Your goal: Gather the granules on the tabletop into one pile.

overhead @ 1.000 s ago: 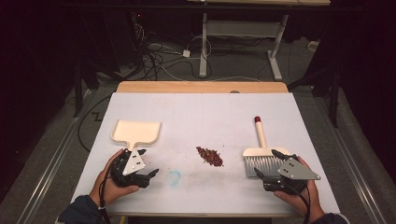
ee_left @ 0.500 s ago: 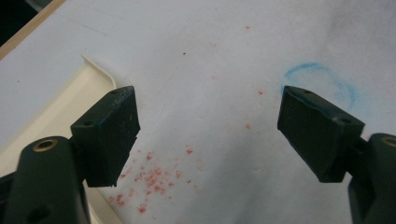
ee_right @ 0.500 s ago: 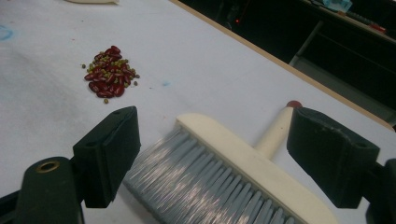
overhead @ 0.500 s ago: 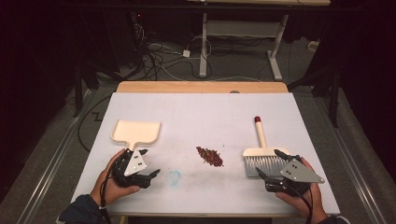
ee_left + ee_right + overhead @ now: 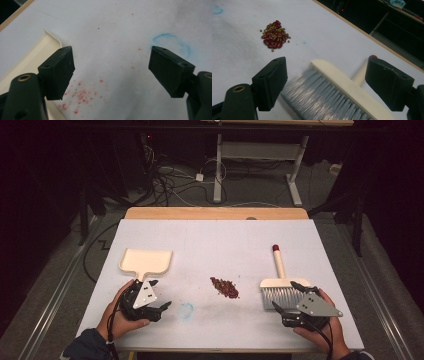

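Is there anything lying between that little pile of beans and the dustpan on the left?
Nothing visible. Between the beans and the dustpan lies bare white table, with a faint blue ring drawn nearer the left tongs.

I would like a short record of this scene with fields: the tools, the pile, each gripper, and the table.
dustpan: cream, flat on the table at the left, handle toward the person
brush: cream back, grey bristles, red-tipped handle, lying at the right
pile: red beans with small green ones, between the two tools
left gripper: jaws open, just behind the dustpan handle, holding nothing
right gripper: jaws open, over the bristles, not closed on them
table: white sheet, faint blue ring mark
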### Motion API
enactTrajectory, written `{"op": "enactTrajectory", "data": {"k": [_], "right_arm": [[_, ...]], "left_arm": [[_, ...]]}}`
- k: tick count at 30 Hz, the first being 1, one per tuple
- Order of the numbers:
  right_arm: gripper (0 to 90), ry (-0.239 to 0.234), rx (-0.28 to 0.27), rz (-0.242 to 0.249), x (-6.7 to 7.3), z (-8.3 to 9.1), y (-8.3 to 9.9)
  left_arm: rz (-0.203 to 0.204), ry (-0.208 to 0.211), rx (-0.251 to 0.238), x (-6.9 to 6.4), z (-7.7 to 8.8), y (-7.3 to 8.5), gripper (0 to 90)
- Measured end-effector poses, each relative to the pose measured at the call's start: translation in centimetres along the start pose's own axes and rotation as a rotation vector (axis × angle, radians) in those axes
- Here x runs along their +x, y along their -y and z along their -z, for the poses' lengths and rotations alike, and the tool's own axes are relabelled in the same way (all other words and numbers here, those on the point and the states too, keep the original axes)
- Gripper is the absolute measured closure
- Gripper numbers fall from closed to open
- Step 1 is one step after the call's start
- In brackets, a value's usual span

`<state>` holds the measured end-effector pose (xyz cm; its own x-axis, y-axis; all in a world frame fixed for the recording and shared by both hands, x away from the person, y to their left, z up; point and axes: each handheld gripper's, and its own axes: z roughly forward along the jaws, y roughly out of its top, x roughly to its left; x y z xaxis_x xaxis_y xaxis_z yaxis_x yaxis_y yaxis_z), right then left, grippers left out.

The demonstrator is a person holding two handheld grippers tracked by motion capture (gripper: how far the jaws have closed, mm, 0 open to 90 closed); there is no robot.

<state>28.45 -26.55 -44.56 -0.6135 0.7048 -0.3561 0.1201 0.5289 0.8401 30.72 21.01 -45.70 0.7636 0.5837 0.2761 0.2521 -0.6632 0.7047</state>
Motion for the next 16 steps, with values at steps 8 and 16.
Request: {"op": "enactTrajectory", "data": {"k": [8,16], "right_arm": [[18.3,0.004,0.001,-0.003,-0.03,-0.09,0.03],[18.3,0.011,0.01,-0.005,-0.04,-0.12,0.14]], "left_arm": [[-0.001,0.001,0.001,0.08,-0.04,-0.06,19.8],[-0.004,0.0,-0.004,0.23,-0.05,-0.3,19.8]]}}
